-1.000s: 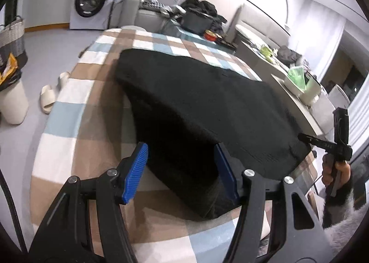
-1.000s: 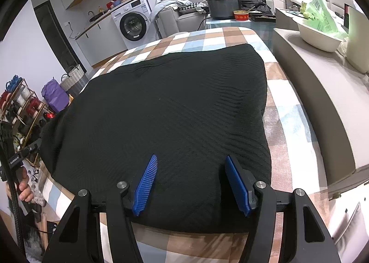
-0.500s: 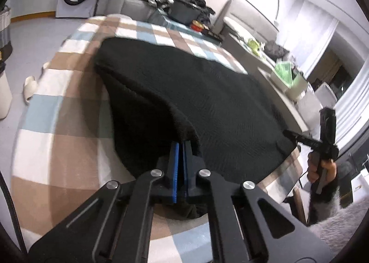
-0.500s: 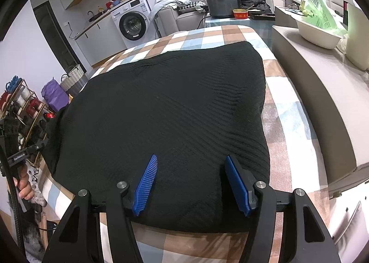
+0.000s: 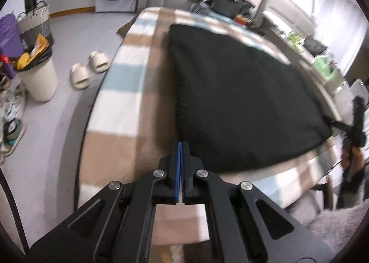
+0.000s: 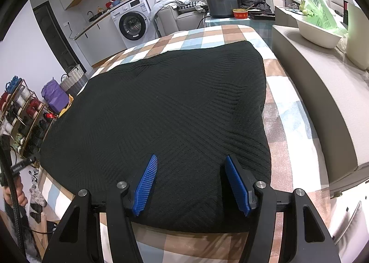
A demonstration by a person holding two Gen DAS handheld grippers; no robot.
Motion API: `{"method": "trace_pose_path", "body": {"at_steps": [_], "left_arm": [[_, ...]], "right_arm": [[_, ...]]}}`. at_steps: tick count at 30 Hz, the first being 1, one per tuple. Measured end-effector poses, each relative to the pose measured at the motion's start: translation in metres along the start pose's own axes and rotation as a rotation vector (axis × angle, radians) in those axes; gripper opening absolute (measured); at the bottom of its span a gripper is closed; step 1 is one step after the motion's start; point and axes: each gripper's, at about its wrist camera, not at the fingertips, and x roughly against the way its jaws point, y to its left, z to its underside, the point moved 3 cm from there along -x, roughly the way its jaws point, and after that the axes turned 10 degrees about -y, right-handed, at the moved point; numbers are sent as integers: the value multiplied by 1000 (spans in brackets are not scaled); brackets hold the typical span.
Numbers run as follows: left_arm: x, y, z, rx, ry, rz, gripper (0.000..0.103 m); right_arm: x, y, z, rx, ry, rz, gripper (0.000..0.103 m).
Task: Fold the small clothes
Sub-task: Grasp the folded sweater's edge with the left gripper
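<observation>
The left claw (image 5: 181, 143) is clenched, its blue pads pressed together right at the near-left corner of the black garment (image 6: 175, 113). Blur hides whether a thin fold of knit is caught between them. The right claw (image 6: 191, 159) is released and hangs over the garment's near edge toward its right corner, gripping nothing.

The garment lies spread and fairly flat across the checked desk (image 6: 276, 124). To fold well, I judge that each claw should take a corner of the garment's near hem, pinching only the layers meant to travel. Both should then lift together and carry the hem over toward the garment's far edge, keeping it square.

The garment's near hem sits close to the desk's near rim, so a dragged corner could slide off. Bare checked cover runs along the garment's left, right and far sides. The grey sofa (image 6: 322, 106) stands close beyond its right side, which limits swing there.
</observation>
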Motion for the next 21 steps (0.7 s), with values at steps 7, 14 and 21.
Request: {"method": "trace_pose_path", "body": {"at_steps": [7, 14, 21], "left_arm": [[8, 9, 6, 114, -27, 104, 0], [0, 2, 13, 281, 100, 229, 35], [-16, -17, 20, 424, 119, 251, 58]], "right_arm": [[0, 0, 0, 1, 1, 1, 63], [0, 2, -1, 11, 5, -2, 63], [1, 4, -1, 22, 2, 9, 63]]}}
